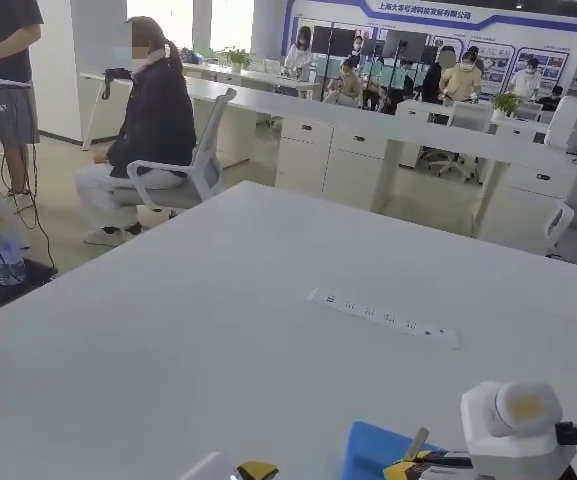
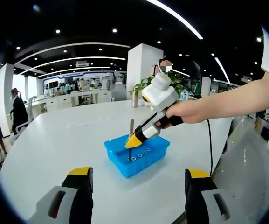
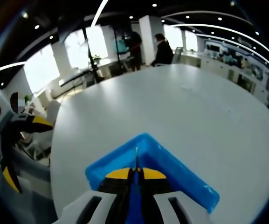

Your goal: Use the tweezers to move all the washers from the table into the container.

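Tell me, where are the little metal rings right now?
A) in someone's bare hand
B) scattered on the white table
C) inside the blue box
C: the left gripper view shows the washers lying in a row inside the blue container, below the tweezers.

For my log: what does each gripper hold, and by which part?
The right gripper clamps the tweezers near their middle; the left gripper is open and holds nothing.
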### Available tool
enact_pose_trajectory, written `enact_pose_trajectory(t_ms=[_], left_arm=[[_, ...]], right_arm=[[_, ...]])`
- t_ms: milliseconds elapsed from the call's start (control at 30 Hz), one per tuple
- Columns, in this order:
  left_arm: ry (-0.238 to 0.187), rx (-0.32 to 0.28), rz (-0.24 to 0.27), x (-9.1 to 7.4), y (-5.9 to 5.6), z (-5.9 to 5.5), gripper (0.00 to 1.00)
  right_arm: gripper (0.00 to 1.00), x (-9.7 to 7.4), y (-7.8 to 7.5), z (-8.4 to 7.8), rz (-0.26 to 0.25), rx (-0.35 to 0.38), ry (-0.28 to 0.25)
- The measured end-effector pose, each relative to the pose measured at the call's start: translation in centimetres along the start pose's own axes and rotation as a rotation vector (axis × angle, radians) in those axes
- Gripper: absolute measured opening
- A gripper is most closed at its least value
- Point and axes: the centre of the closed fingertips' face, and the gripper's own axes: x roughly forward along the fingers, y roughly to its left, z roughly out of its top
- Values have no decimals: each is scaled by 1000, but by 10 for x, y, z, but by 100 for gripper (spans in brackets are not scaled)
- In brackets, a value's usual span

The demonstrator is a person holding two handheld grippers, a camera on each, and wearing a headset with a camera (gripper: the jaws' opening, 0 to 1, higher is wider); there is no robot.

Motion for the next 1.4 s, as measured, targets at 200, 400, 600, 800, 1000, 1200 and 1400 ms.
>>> enact_pose_trajectory(t_ms=[200,400,600,800,1000,1200,1400], left_arm=[[-1,-4,2,0,1,0,82],[-7,-9,-2,0,1,1,79],[-8,-10,-8,0,-1,1,77],[-11,5,-33,0,-6,3,72],[-21,-5,-96,1,-17,6,62],[-22,18,-156,0,-29,8,53],[-2,14,-272,-1,-46,11,24]], right_arm=[[4,-17,-2,13,-19,8,-51],[4,-32,4,26,-30,0,-101],[3,-51,19,35,-24,-30,-149],[3,-77,32,38,2,-4,-204],[3,-101,55,30,57,29,-229],[3,-105,71,11,85,35,-198],[4,-101,91,-15,131,-60,-100]])
